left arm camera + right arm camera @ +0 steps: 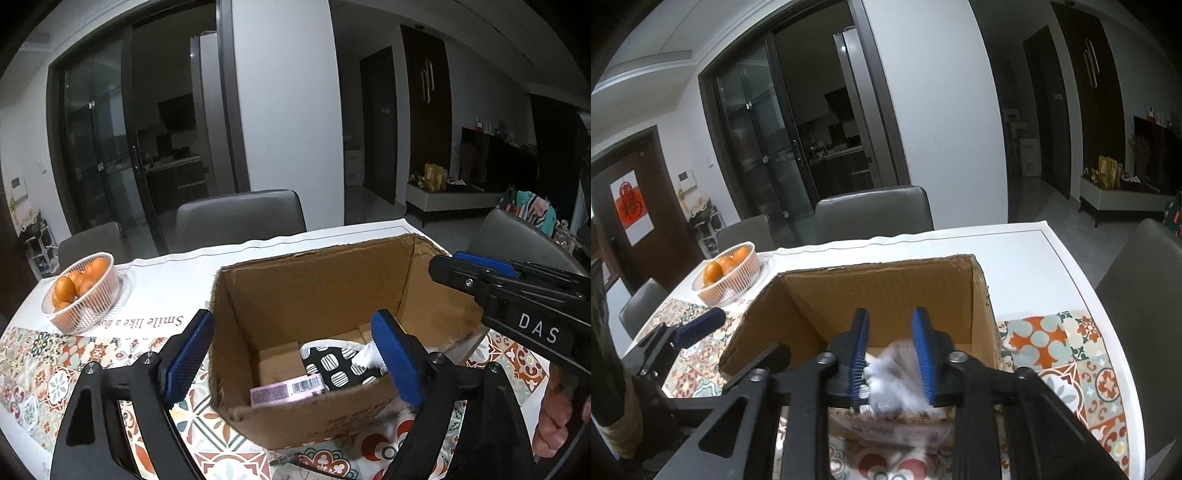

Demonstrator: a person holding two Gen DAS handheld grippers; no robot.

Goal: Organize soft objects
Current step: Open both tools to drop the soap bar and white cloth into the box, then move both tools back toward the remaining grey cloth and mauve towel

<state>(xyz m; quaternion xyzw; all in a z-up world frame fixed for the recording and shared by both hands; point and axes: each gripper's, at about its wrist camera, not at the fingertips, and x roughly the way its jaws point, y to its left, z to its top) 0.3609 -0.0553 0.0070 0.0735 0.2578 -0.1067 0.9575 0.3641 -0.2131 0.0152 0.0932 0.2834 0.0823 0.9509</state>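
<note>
Blue-padded fingers of the left gripper (295,354) fill the bottom of the left wrist view, spread wide with nothing between the pads; one pad sits outside the near left corner of the cardboard box (317,295), the other hangs over its open top. Inside the box, on the floor, lie a black-and-white patterned pouch (332,365), a pink pack with a barcode (284,391) at the near wall, and a bit of white soft material (365,356) beside the right pad. At the right edge the right gripper (480,269) reaches over the box, held by a hand (554,417). A basket of oranges (83,291) stands well to the left on the patterned tablecloth (48,376).

From the right wrist view, the right gripper (890,350) is over the box (879,295), its jaws partly apart. A blurred white soft object (897,373) sits between them; it seems loose rather than pinched, though the blur makes that uncertain. The left gripper (698,328) shows at the left, near the basket (729,273).
</note>
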